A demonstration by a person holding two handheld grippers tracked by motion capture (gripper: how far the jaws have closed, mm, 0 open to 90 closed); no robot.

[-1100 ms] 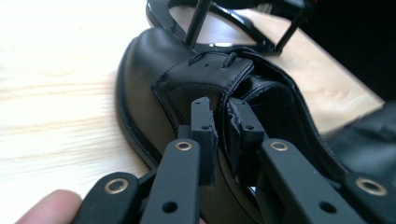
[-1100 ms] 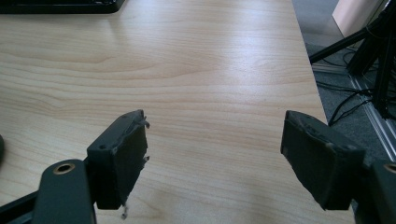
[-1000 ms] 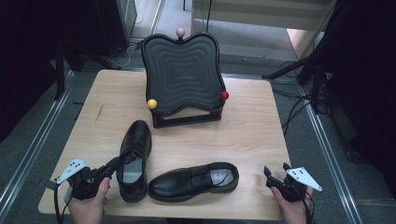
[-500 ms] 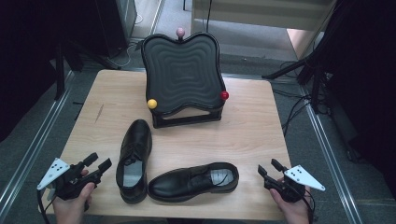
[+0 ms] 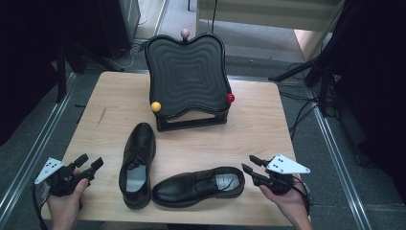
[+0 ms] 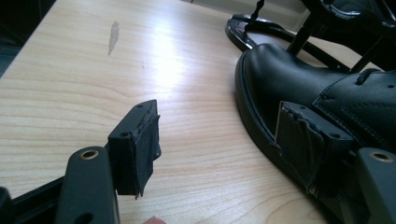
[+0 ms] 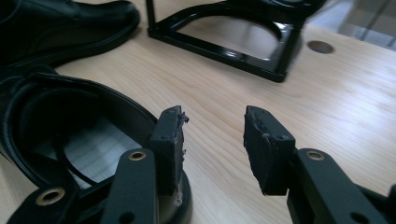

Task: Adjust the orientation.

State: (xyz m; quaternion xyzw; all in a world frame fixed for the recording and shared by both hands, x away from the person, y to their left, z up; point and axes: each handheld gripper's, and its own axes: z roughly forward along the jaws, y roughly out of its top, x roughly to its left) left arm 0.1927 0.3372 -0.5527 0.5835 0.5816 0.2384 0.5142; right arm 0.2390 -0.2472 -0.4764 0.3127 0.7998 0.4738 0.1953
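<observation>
Black leather shoes (image 5: 138, 165) lie free near the stand (image 5: 187, 81): your left claw (image 5: 89, 166) has released one, both claws spread, right claw (image 5: 251, 165) idle.

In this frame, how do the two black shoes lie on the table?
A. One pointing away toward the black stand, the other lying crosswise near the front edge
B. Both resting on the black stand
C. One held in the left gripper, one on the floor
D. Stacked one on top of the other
A: the left shoe points its toe toward the stand, while the other shoe lies crosswise near the front edge, both flat on the table.
</observation>
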